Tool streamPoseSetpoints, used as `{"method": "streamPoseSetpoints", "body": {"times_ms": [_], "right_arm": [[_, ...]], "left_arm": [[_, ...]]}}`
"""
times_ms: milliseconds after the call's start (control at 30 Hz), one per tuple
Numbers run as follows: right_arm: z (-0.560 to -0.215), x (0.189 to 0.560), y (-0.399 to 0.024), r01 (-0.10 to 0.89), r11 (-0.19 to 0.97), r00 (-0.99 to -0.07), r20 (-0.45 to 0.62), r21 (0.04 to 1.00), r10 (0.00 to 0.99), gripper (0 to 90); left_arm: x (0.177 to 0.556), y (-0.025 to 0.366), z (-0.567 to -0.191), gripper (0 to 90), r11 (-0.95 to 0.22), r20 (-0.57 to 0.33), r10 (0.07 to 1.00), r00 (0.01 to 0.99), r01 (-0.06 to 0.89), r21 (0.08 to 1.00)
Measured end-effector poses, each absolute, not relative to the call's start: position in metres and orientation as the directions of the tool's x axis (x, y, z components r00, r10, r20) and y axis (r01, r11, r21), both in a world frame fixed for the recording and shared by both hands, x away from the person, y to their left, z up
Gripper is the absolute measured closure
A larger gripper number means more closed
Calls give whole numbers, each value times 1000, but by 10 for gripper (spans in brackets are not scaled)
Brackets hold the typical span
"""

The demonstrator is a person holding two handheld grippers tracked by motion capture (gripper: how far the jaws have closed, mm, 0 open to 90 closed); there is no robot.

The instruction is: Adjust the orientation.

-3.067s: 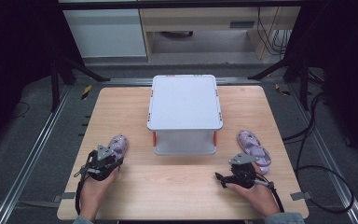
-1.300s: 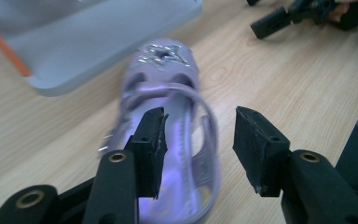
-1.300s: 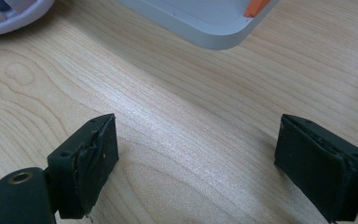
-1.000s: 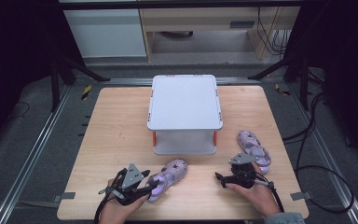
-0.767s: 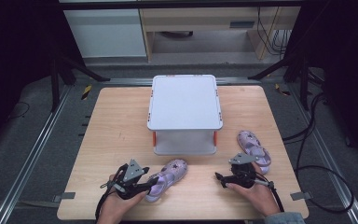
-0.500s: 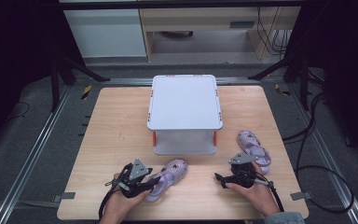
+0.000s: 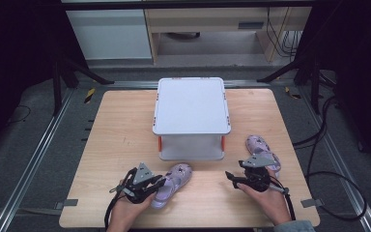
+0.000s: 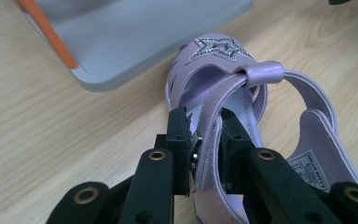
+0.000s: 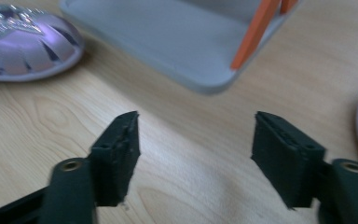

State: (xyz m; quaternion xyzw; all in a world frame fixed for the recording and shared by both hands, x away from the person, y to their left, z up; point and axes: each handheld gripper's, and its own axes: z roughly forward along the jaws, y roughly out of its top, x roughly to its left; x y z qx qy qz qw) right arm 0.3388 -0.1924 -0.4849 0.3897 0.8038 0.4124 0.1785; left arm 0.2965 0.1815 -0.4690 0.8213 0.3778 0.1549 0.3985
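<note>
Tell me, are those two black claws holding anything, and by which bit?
The left gripper has just closed on the purple sandal, pinching its side strap. The right gripper holds nothing; its jaws stand apart over the table.

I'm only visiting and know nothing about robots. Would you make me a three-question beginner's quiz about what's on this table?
1. True or false: the left gripper is clamped on the strap of a purple sandal.
2. What lies between the right gripper's open jaws? A) a sandal B) bare table C) a cable
3. Fill in: the white box has ______ clips.

Key: 1 true; 2 B; 3 orange
</note>
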Motion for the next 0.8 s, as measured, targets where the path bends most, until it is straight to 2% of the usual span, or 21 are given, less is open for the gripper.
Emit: {"method": "streamPoseSetpoints", "body": {"times_ms": [100,133,167,200,233,300,333,367,500,800], "right_arm": [[-465,338,-193,428,333,-635,17,840,773,473],[-465,338,-193,428,333,-635,17,840,773,473],[-454,338,-196,416,306,-628,27,856,777,534],[-454,338,-196,416,306,-628,27,856,777,534],[-441,339,-199,404,277,-620,39,872,784,599],[-431,340,-202,395,263,-616,42,880,787,656],[-431,340,-202,395,263,-616,42,880,787,656],[-418,341,-203,381,242,-625,55,893,779,707],[-396,343,-202,350,247,-646,42,904,762,754],[-367,353,-192,324,248,-656,28,913,754,778]], "left_arm": [[298,182,-461,773,-365,-62,755,653,497,788],[298,182,-461,773,-365,-62,755,653,497,788],[299,181,-458,773,-354,-65,759,648,495,793],[299,181,-458,773,-354,-65,759,648,495,793],[302,181,-456,773,-347,-65,764,642,494,797],[306,180,-454,774,-346,-59,768,637,491,799],[306,180,-454,774,-346,-59,768,637,491,799],[310,179,-452,774,-340,-59,774,630,492,801],[316,178,-447,775,-334,-51,781,622,486,807],[325,171,-438,778,-331,-35,787,616,470,818]]}}
